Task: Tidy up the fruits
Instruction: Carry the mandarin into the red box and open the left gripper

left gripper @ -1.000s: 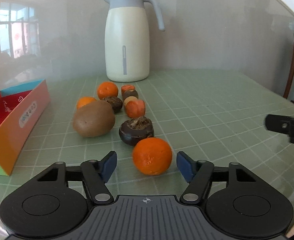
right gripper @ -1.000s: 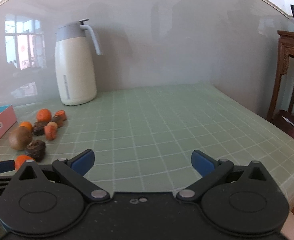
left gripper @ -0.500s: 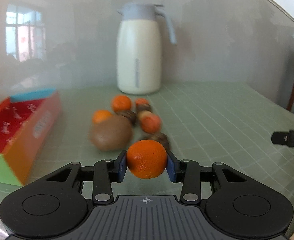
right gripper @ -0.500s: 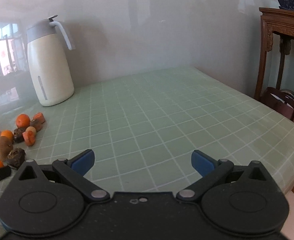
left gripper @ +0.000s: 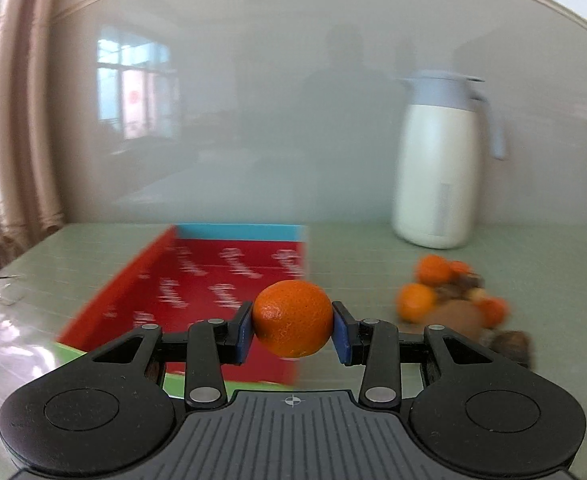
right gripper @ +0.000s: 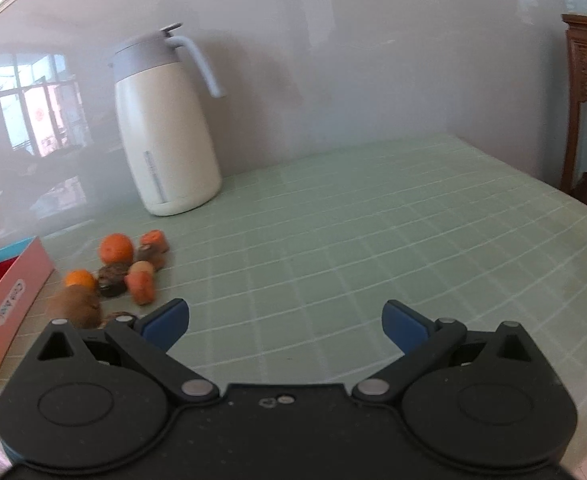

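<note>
My left gripper [left gripper: 292, 334] is shut on an orange tangerine [left gripper: 292, 318] and holds it in the air over the near right part of an open red-lined box [left gripper: 197, 288]. Several loose fruits lie on the table to the right: tangerines [left gripper: 415, 302], a brown kiwi [left gripper: 455, 316] and dark pieces. In the right wrist view the same pile [right gripper: 125, 276] lies left of centre beside the box [right gripper: 9, 300]. My right gripper [right gripper: 285, 324] is open and empty above the green table.
A white thermos jug [left gripper: 439, 168] [right gripper: 165, 132] stands at the back by the wall. The table has a green grid cloth [right gripper: 373, 240]. A dark wooden stand [right gripper: 585, 100] is at the far right beyond the table edge.
My left gripper closed on the tangerine, lifted it and swung left over the red box. My right gripper stayed open and turned left, toward the fruit pile.
</note>
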A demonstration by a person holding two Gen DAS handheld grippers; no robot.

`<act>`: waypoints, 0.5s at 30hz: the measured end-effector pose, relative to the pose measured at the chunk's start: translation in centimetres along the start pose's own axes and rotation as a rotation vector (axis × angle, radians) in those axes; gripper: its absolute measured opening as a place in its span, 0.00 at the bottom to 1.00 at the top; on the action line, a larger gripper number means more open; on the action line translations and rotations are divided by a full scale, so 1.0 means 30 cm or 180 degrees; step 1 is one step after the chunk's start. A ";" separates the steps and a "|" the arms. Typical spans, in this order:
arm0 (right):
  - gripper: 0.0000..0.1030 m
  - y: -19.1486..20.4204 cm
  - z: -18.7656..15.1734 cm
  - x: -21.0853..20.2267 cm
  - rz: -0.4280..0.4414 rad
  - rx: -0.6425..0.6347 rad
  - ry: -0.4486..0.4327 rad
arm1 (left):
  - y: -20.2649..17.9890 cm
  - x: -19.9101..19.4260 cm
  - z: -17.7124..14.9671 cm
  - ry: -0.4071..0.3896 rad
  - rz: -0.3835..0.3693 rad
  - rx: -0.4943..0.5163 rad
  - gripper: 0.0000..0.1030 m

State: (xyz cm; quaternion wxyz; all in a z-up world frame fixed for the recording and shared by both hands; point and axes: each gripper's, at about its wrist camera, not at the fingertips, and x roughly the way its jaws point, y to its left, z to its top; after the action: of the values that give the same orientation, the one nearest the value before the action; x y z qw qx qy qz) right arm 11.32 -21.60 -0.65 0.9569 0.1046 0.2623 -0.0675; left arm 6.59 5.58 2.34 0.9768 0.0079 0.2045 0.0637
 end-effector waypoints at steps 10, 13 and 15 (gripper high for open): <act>1.00 0.094 -0.012 0.029 0.0095 -0.0121 0.0032 | 0.141 0.071 -0.036 0.0172 0.0209 -0.0192 0.69; 1.00 0.114 -0.019 0.027 0.0121 -0.0159 0.0028 | 0.134 0.032 -0.037 0.0036 0.0249 -0.0162 0.84; 1.00 0.128 -0.023 0.024 0.0180 -0.0216 0.0018 | 0.144 0.012 -0.037 0.0013 0.0233 -0.0184 0.88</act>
State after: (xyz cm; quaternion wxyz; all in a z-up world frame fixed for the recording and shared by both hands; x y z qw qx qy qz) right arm 12.30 -17.77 -0.96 0.9607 0.0796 0.2640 -0.0313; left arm 5.96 9.89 1.37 0.9732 -0.0129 0.2041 0.1052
